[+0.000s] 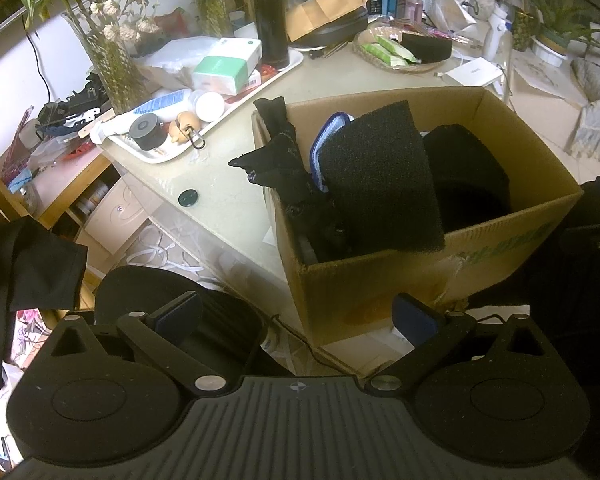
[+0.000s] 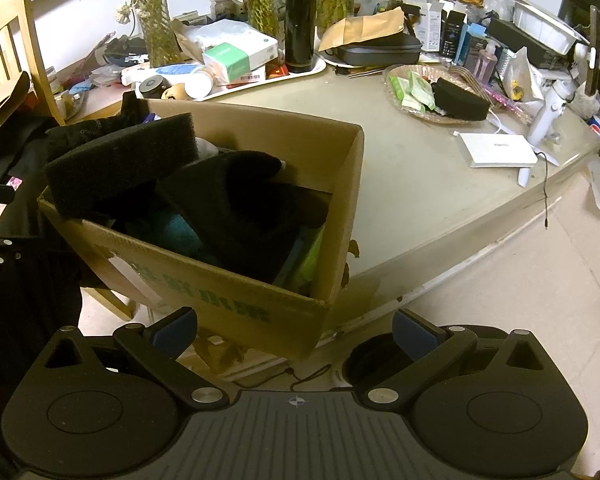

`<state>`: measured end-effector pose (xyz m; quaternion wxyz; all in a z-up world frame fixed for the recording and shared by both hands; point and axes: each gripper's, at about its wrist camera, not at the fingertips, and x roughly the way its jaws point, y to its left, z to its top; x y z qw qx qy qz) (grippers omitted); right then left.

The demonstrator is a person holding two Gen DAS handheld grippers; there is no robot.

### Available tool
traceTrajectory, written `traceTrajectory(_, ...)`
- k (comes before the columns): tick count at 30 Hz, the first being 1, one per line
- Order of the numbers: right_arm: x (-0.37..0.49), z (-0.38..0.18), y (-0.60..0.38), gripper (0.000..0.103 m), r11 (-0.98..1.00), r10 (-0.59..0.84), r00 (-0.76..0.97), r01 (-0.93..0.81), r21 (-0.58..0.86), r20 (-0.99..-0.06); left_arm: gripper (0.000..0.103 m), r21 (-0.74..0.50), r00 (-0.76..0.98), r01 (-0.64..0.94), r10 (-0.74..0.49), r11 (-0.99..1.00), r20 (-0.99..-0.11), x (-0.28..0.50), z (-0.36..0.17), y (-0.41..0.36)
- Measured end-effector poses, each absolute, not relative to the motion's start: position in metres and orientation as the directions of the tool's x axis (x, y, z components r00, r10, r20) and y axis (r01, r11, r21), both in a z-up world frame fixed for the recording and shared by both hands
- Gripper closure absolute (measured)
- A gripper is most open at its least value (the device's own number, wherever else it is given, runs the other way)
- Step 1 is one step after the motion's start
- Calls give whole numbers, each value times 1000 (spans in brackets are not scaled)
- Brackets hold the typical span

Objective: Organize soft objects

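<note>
Cluttered table [image 2: 420, 184] bears cardboard box [image 2: 236, 304]; both grippers gape.

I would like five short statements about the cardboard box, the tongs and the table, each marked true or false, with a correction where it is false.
1. Both the left tongs and the right tongs are open and hold nothing. True.
2. The brown cardboard box is empty. False: it holds dark soft items, among them a black foam slab.
3. A black fabric piece hangs over the box's rim. True.
4. The tall black thermos bottle lies on its side. False: it stands upright on the white tray.
5. The round woven basket sits inside the box. False: it rests on the table, apart from the box.
</note>
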<state>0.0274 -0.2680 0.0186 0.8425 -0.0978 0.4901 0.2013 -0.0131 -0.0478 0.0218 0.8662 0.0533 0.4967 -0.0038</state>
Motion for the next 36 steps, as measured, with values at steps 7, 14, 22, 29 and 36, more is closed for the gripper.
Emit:
traceTrajectory(7, 27, 20, -268, 0, 900, 245, 441, -434, 34, -864, 0, 88, 506, 61, 45, 994, -861, -13, 21, -48)
traceTrajectory(14, 28, 21, -269, 0, 900, 244, 443, -434, 32, -863, 0, 88, 507, 62, 45, 994, -861, -13, 22, -48)
traceTrajectory(22, 28, 21, -269, 0, 902, 243, 444, -431, 32, -862, 0, 84, 505, 62, 42, 995, -862, -13, 21, -48)
traceTrajectory(29, 28, 22, -269, 0, 903, 237, 448, -429, 25, -862, 0, 76, 502, 59, 36, 995, -864, -14, 20, -47)
traceTrajectory(36, 28, 21, -268, 0, 903, 238, 447, -429, 26, -862, 0, 74, 502, 64, 32, 995, -864, -14, 21, -46)
